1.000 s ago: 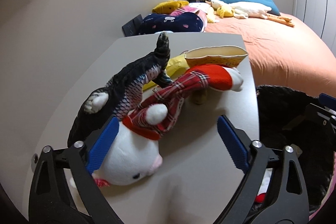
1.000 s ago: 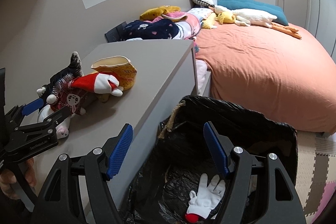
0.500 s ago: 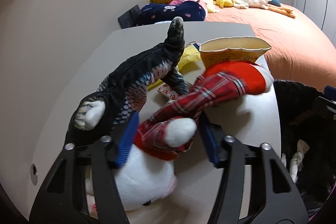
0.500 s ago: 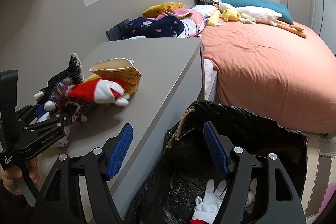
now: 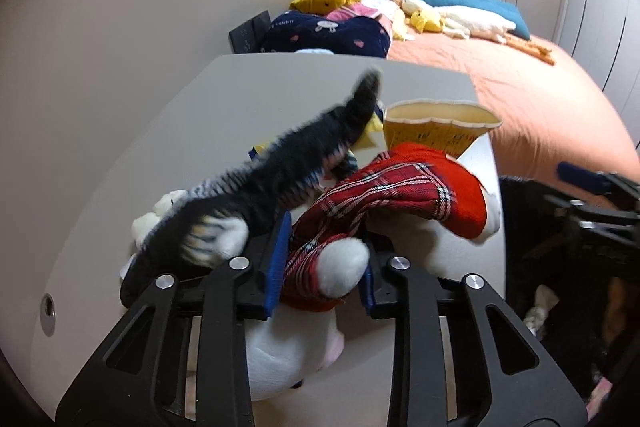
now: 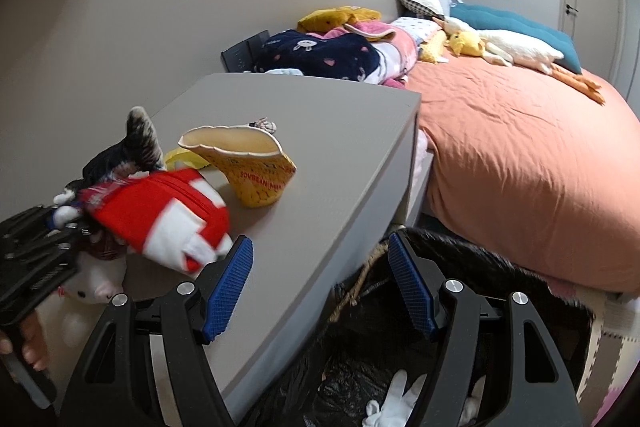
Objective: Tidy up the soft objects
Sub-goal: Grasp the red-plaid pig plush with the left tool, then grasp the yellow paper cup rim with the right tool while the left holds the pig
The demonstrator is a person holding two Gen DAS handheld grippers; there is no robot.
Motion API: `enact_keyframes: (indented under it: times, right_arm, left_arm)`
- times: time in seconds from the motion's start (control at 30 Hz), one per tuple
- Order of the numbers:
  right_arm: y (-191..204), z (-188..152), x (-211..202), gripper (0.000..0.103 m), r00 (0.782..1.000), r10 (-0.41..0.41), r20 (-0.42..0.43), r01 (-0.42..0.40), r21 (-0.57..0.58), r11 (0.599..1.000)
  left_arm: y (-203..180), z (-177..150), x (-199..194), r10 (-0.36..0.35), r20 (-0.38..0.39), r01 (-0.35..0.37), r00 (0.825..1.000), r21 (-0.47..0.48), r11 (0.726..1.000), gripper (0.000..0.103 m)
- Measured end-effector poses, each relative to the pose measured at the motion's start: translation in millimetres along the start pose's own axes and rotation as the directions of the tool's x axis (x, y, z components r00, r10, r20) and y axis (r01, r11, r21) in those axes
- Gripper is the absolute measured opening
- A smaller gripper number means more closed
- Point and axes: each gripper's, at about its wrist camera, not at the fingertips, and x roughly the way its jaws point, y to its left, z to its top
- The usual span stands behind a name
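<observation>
My left gripper (image 5: 322,269) is shut on a red plaid stocking (image 5: 384,187) just behind its white pom-pom. The stocking's red and white end (image 6: 160,219) hangs lifted off the grey tabletop (image 6: 320,147). A black striped fish plush (image 5: 288,167) lies against it on the left and is blurred. Under both rests a white plush animal (image 5: 288,355). Just behind stands a yellow soft cup (image 6: 248,167). My right gripper (image 6: 320,283) is open and holds nothing, above the table's edge and a black-lined bin (image 6: 500,287).
A white glove (image 6: 394,399) lies in the bin. The orange bed (image 6: 520,147) sits to the right, piled with pillows, a navy blanket (image 6: 320,55) and a white goose plush (image 6: 516,47). A wall runs along the left of the table.
My left gripper moved in, closed on the plaid stocking and raised it. The fish plush shifted with it. The right gripper stayed open and drifted slightly toward the table.
</observation>
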Motion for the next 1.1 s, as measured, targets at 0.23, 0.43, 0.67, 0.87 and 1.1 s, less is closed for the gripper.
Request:
enact_keyframes:
  times: [0.23,0.43,0.67,0.87,1.1]
  right_arm:
    - [9,14,26,0.071,0.999,0.030,-0.010,-0.030,-0.046,0.999]
    - [18,28,45,0.071,0.999,0.046,-0.009,-0.047,-0.082,0.996]
    - [30,45,56,0.070,0.998,0.053,0.021,-0.050,-0.142,0.989]
    - [37,47,62,0.017,0.997,0.074,-0.008,-0.074,-0.180,0.981]
    - [37,45,42,0.007,0.995,0.099,0.023,-0.094,-0.176,0.980]
  left_arm:
    - [8,9,-15,-0.067,0.017,0.068,0.998,-0.045,0.997,0.022]
    - [17,19,-22,-0.059,0.046,0.062,0.997,-0.060,0.996,0.021]
    - [33,25,-26,-0.036,0.064,0.042,0.997,-0.097,0.994,0.021]
    - [33,24,-27,-0.040,0.067,0.047,0.997,-0.104,0.993,0.021]
    - [37,22,-44,-0.039,0.094,0.050,0.995,-0.120,0.991,0.019]
